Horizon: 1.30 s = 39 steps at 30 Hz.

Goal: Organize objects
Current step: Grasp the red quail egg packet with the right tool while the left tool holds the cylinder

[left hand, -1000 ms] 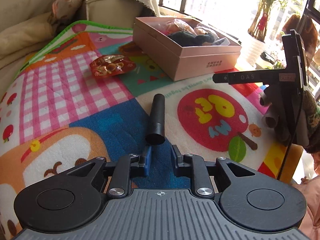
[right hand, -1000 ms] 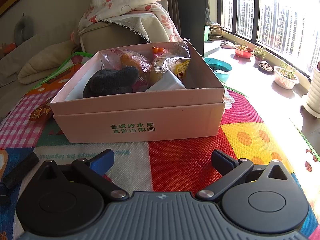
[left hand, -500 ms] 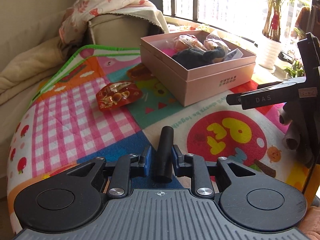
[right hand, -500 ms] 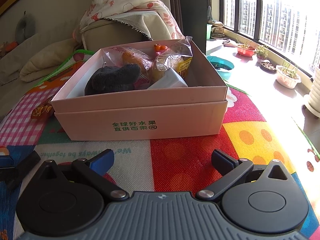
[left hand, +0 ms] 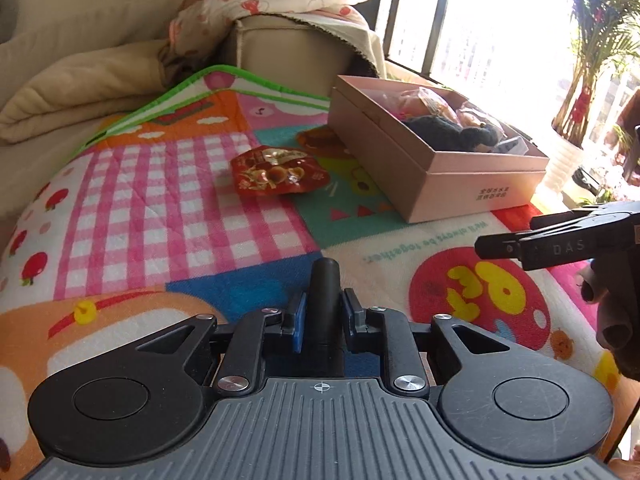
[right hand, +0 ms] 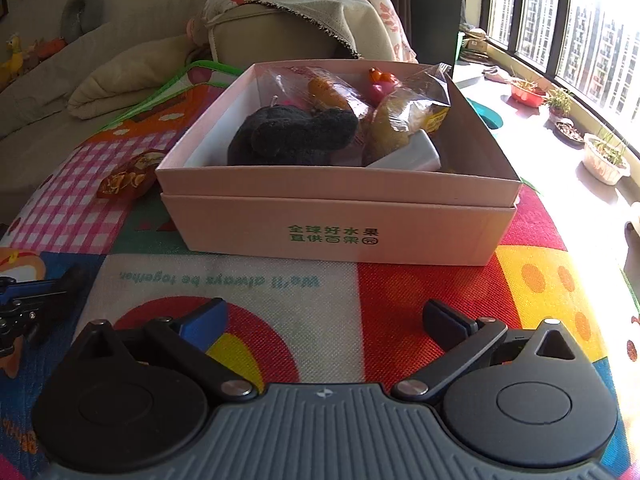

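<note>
While the pink box (right hand: 336, 224) stands on the patterned play mat (left hand: 168, 216), a black cylinder (left hand: 325, 300) is pinched between the blue pads of the left gripper (left hand: 323, 316), whose jaws have just been closing onto it. The cylinder is held lengthwise between the fingers, its rounded end pointing away from the camera over the blue patch of the mat. Whether its lower part touches the mat cannot be told. The right gripper (right hand: 326, 320) is held spread wide, with nothing between its fingers, just in front of the box's printed front wall and over the red and white part of the mat. Inside the open box, a dark plush item (right hand: 292, 136), clear snack bags (right hand: 404, 120) and a white container (right hand: 408, 156) are packed together. A red snack packet (left hand: 280, 170) is seen lying flat on the mat at the edge of the pink check, near the left side of the box and apart from it. In the left wrist view, the right gripper's body is seen at the right edge.
</note>
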{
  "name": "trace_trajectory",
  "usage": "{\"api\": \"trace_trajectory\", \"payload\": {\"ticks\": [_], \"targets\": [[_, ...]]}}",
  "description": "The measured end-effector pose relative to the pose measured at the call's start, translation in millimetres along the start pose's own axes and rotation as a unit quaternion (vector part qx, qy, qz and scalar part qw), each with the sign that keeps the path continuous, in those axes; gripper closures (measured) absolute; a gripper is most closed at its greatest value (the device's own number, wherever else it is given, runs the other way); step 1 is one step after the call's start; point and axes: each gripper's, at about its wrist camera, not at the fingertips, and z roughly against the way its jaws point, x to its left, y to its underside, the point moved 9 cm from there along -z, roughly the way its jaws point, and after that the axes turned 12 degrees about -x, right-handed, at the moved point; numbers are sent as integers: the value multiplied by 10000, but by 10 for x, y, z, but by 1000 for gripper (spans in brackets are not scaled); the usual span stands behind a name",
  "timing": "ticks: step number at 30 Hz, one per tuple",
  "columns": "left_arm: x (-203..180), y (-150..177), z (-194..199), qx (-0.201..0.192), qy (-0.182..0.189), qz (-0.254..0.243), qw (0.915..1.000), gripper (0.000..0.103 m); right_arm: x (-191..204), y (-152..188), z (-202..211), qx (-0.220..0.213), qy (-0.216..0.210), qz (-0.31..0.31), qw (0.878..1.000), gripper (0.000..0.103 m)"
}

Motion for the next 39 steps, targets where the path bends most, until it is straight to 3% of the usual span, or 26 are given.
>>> {"api": "trace_trajectory", "payload": {"ticks": [5, 9, 13, 18, 23, 24, 30, 35, 39], "targets": [[622, 39, 204, -167, -570, 611, 9964, 81, 881, -235, 163, -636, -576, 974, 9915, 0], [833, 96, 340, -265, -637, 774, 9946, 81, 1462, -474, -79, -536, -1013, 1011, 9882, 0], [842, 144, 388, -358, -580, 810, 9944, 81, 1764, -671, -514, -543, -726, 985, 9910, 0], [843, 155, 393, -413, -541, 908, 9935, 81, 1804, -762, -1076, -268, -155, 1087, 9936, 0], [856, 173, 405, -466, -492, 980, 9929, 81, 1736, -704, -1306, 289, -181, 758, 9965, 15], [857, 174, 406, -470, -489, 983, 9928, 81, 1734, -703, -1283, 298, -226, 750, 9965, 21], [849, 179, 408, -483, -505, 966, 9929, 81, 1775, -625, -945, 257, -577, 1062, 9923, 22], [821, 187, 424, -454, -530, 864, 9938, 81, 1678, -376, -333, 236, -1051, 1290, 9858, 23], [722, 189, 446, -399, -447, 754, 9953, 81, 1348, -148, 169, 152, -959, 1402, 9853, 23]]}}
